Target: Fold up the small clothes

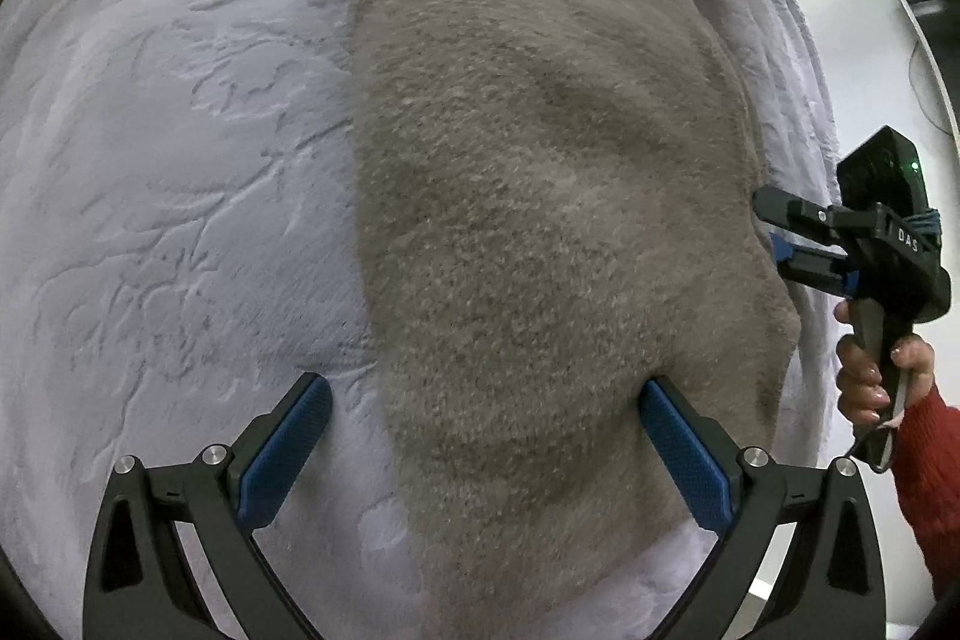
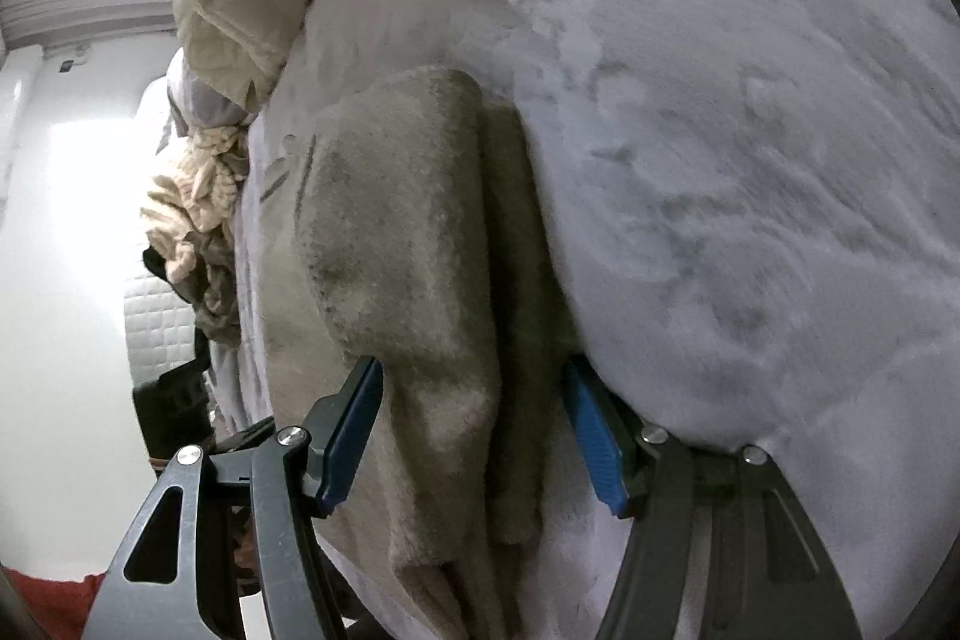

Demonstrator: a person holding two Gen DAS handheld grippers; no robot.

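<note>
Both tools stand wide open, holding nothing. The fleece garment (image 1: 540, 220) lies on the blanket (image 1: 180, 160), its edge between your right tool's (image 2: 474, 430) jaws, its hem between your left tool's (image 1: 486, 436). Pinch both layers before lifting.

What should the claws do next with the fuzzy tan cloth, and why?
Probably close the right claw on the tan cloth. Its blue fingers already stand open on either side of the cloth's folded edge, so a pinch there looks ready. The left claw is open too, over the cloth's near end on the pale blanket.
</note>
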